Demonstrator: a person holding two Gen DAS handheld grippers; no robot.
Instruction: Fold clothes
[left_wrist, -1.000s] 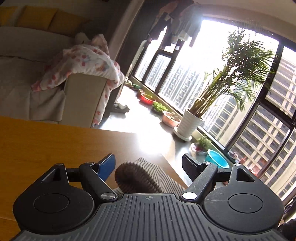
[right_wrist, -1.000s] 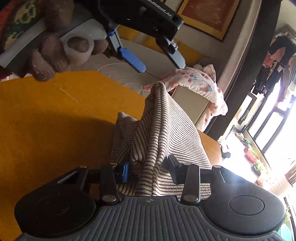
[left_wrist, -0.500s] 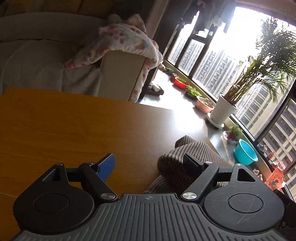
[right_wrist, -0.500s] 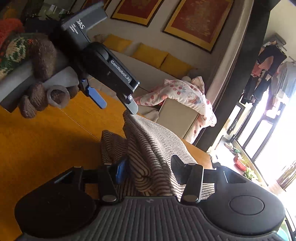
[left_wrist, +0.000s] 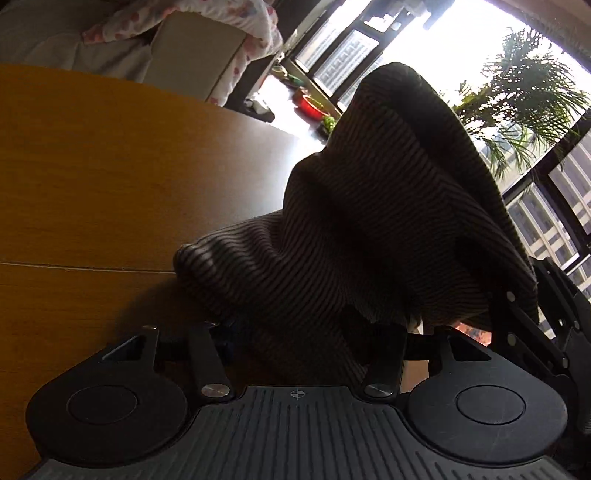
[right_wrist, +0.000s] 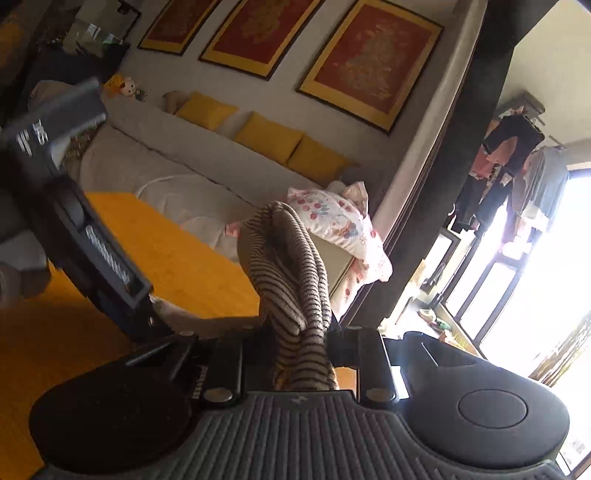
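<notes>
A brown-and-cream striped knit garment (left_wrist: 388, 221) rises in a tall bunch from the wooden table (left_wrist: 92, 166). My left gripper (left_wrist: 310, 325) points down into its lower part. Its jaws are closing with cloth filling the gap, and the cloth hides both pads. In the right wrist view the garment (right_wrist: 291, 266) stands up as a narrow fold. My right gripper (right_wrist: 295, 332) has that fold pinched between its closing jaws. The left gripper's housing (right_wrist: 107, 266) slants down at the left, over the table (right_wrist: 166, 240). Part of the right gripper (left_wrist: 535, 321) shows behind the cloth.
A grey sofa with yellow cushions (right_wrist: 266, 136) and a flowered blanket (right_wrist: 332, 218) stands beyond the table's far edge. Framed pictures (right_wrist: 369, 62) hang above it. A potted palm (left_wrist: 535, 92) and small pots line the bright windows, and clothes hang (right_wrist: 517, 166) nearby.
My left gripper has dropped and tipped down onto the garment, its jaws narrowing around the cloth. My right gripper has risen with the fold, its jaws drawn in tight on it.
</notes>
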